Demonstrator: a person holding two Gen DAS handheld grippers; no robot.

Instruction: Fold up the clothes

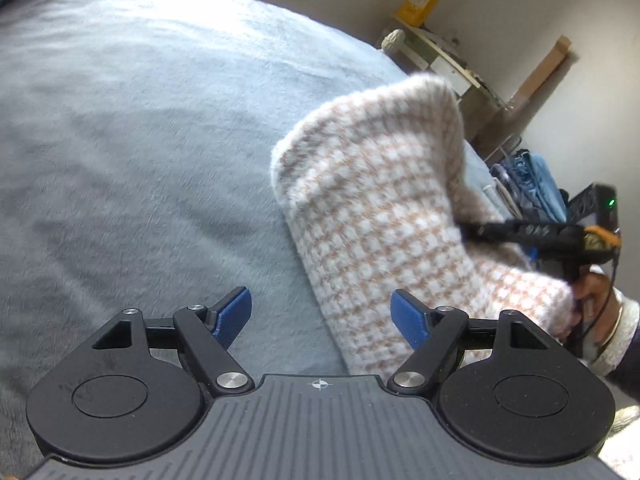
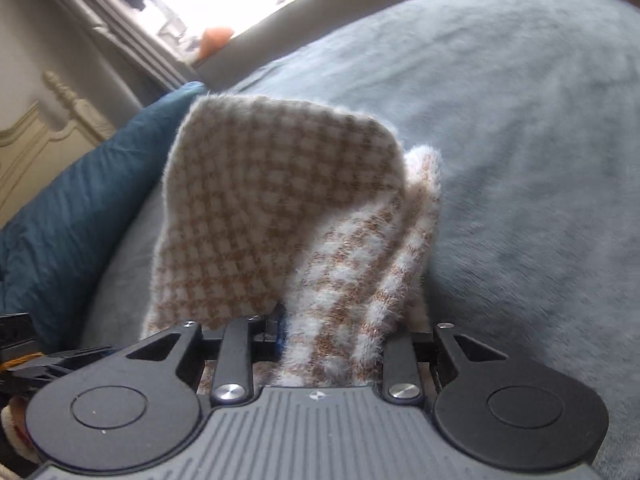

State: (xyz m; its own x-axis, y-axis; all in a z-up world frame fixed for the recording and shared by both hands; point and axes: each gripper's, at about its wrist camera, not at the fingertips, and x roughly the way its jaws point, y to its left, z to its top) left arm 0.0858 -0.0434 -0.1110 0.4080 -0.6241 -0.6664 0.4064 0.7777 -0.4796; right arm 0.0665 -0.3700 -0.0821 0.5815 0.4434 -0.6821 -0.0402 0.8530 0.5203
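A fuzzy sweater in a beige and white check lies bunched on the grey-blue blanket, with one end lifted. My right gripper comes in from the right, held by a person's hand, and bites into the raised fold. In the right wrist view the sweater drapes over my right gripper, which is shut on it; the cloth hides the fingertips. My left gripper hovers open just left of the sweater's near end, its blue pads apart and not pressing the cloth.
The blanket spreads wide to the left and far side. A teal quilt and cream headboard stand at one end. Beyond the bed's right edge are a shelf with a yellow box and hanging jeans.
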